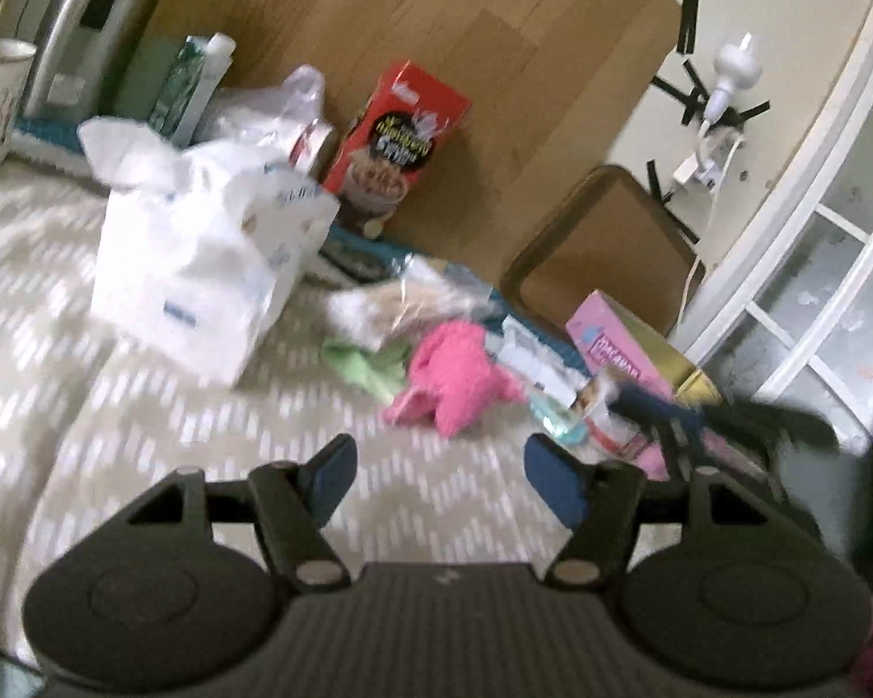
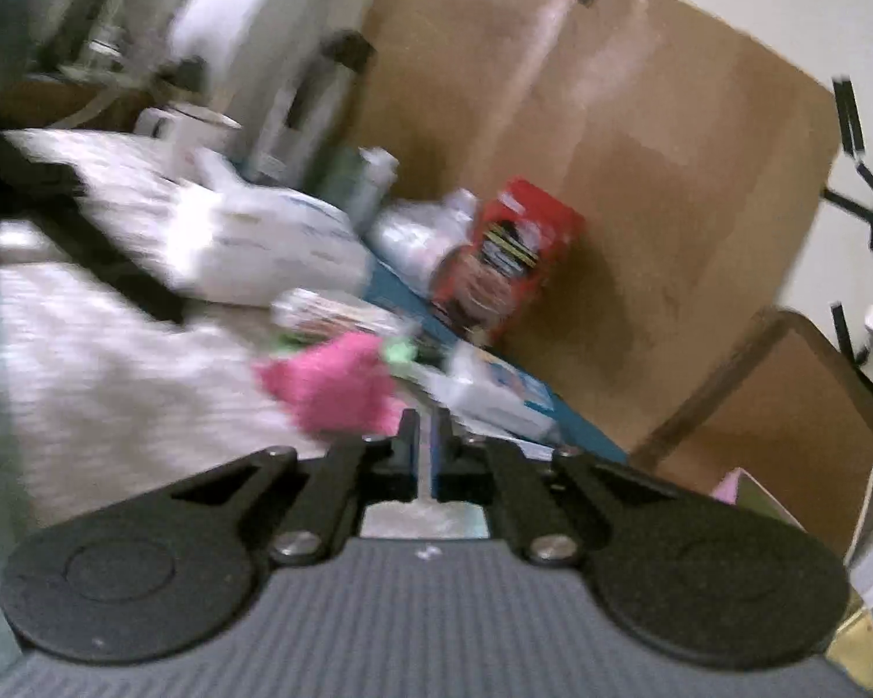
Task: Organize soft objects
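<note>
Left wrist view: hovering over the patterned bedspread (image 1: 87, 407) with the left gripper (image 1: 439, 477) spread wide and holding nothing, blue pads (image 1: 334, 474) well apart, apparently readied for a soft, bulky grab; facing the pink soft item (image 1: 454, 375), slumped on the cover just ahead and a little right of the gap between the fingers; lying just beside it, a green cloth (image 1: 366, 366), partly tucked under a clear crinkly packet (image 1: 413, 296); sagging to the left, a white plastic bag (image 1: 203, 267), likely slumped because nothing props it; leaning against the wooden board (image 1: 436, 58), a red box (image 1: 396, 139), presumably kept upright that way; resting at the right, a pink box (image 1: 623, 343) among small packets too blurred to name.

Right wrist view: pointing the right gripper (image 2: 425, 442) toward the same heap with fingers drawn almost together, only a thin slit between them and nothing visibly pinched; sitting just beyond and left of the tips, the pink soft item (image 2: 332, 390), near but seemingly not touched; peeking out behind it, the green cloth (image 2: 401, 352); standing further back against the board, the red box (image 2: 506, 256); blurring heavily throughout, so judging finer contact not possible.
</note>
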Available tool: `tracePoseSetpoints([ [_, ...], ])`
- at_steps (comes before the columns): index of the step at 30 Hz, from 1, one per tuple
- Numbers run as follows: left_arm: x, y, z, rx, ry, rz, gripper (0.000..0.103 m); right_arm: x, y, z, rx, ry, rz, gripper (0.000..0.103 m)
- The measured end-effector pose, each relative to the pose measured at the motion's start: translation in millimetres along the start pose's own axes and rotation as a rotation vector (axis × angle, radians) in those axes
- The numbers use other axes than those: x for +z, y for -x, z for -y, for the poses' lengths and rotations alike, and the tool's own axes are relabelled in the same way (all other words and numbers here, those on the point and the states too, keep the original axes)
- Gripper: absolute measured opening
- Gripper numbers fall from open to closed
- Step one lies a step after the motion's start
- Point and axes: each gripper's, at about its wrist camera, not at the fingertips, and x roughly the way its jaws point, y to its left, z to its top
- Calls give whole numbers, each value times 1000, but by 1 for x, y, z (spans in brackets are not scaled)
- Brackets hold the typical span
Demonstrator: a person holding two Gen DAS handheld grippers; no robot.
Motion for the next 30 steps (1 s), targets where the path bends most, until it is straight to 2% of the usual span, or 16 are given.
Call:
tracePoseSetpoints([
  [2, -5, -3, 0, 7, 7, -13, 65, 11, -31, 35, -12, -71, -77, 25],
  [3, -9, -2, 1, 4, 4, -17, 65, 20, -50, 58, 11, -145, -146, 53],
  [4, -12, -4, 3, -3, -4, -21, 65, 25, -68, 79, 32, -231, -204, 71],
  [6, -15, -6, 9, -13, -30, -32, 65, 34, -109, 129, 53, -450, -320, 73],
  [9, -22, -12, 20, -29, -82, -47, 65, 29, -159, 171, 119, -670, -478, 75],
  [10, -23, -14, 23, -38, -90, -52, 65, 23, -178, 180, 136, -716, -535, 75],
  [13, -27, -16, 27, -61, -95, -66, 66, 9, -204, 183, 67, -758, -611, 75],
  [17, -31, -14, 22, -64, -83, -78, 66, -11, -217, 179, 167, -873, -705, 76],
  [18, -31, -13, 20, -61, -77, -80, 66, -10, -216, 178, 184, -881, -703, 77],
  [19, -31, -13, 17, -60, -67, -81, 66, -9, -211, 175, 237, -909, -703, 77],
  [21, -30, -14, 14, -56, -48, -82, 66, -2, -198, 162, 399, -957, -691, 74],
  [25, -27, -12, 12, -50, -31, -76, 66, 13, -143, 115, 595, -843, -628, 75],
  [26, -25, -10, 12, -47, -33, -70, 66, 12, -127, 107, 611, -814, -607, 75],
  [30, -23, 2, 9, -48, -12, -55, 66, -2, -60, 83, 527, -699, -410, 75],
])
